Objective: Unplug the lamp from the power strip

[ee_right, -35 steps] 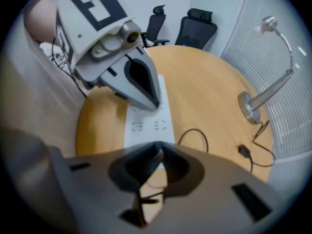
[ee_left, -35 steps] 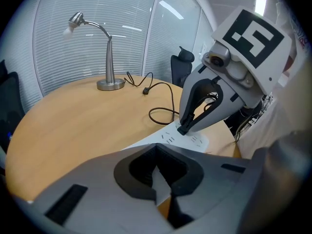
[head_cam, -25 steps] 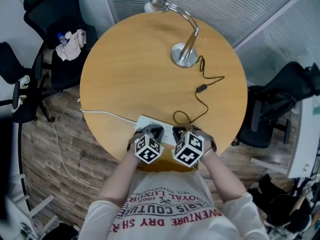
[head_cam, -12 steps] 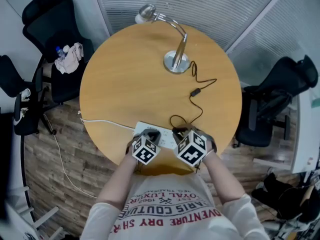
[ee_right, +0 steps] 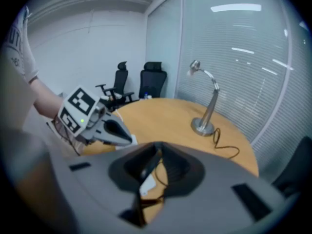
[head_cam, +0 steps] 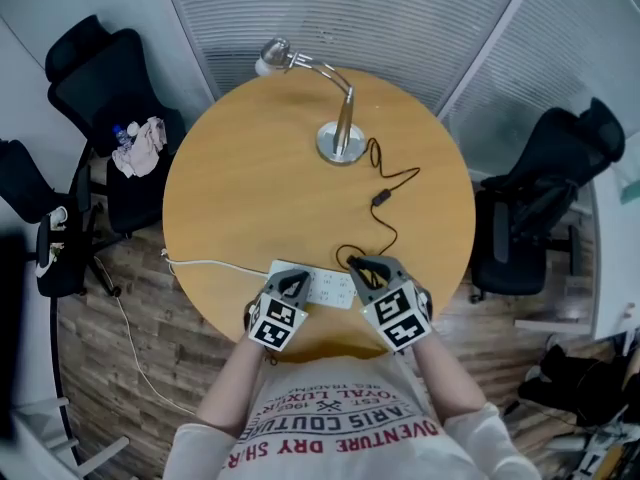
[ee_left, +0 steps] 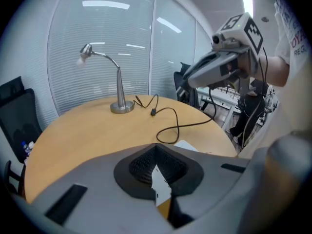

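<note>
The right gripper is clamped on the lamp plug at the strip by the near table edge, while the left gripper, jaws together, bears on the strip; the pull-out itself appears not yet done.

The round table is light brown wood, the desk lamp silver, its cord and plug black, the power strip white. My left gripper and right gripper are grey, with black-and-white square markers.
</note>
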Tool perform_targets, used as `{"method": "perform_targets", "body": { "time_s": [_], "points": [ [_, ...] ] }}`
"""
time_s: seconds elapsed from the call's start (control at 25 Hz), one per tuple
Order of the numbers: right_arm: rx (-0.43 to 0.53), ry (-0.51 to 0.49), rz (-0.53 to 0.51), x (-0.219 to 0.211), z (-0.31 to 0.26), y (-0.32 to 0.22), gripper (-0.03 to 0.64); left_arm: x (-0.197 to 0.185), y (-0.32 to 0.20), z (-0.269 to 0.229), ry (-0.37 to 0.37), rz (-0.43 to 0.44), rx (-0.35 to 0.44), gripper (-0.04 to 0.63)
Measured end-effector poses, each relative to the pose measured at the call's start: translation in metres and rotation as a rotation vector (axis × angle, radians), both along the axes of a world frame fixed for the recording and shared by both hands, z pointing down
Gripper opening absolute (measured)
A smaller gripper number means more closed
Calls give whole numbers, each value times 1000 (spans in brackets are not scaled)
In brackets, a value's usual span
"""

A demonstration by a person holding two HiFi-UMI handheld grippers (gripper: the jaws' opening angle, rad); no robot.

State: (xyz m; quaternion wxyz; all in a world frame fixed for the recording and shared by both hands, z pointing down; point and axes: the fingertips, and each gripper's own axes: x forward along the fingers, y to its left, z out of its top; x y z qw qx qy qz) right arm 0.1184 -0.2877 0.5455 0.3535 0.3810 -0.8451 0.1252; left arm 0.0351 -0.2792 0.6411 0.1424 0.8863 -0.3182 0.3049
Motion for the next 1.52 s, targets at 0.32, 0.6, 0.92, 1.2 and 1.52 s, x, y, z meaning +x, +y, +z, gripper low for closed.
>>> {"method": "perform_targets", "body": {
  "time_s": [0.32,0.6,0.92,1.2,1.52],
  "points": [
    [231,-220,94,3,-63,-11,72,-1,-30,-129,201,-67,283,28],
    [374,-348,110,2,-103,-9,72,-6,-28,-226,425,-88,423,28],
    [476,-442,129,9,-131,-6,72,-22,-20,-263,519,-91,504,28],
    [485,-431,138,12,-132,-8,72,-22,-21,-257,518,-100,487,28],
    [454,-425,142,10,-123,-6,72,-20,-21,-255,515,-102,480,28]
  ]
}}
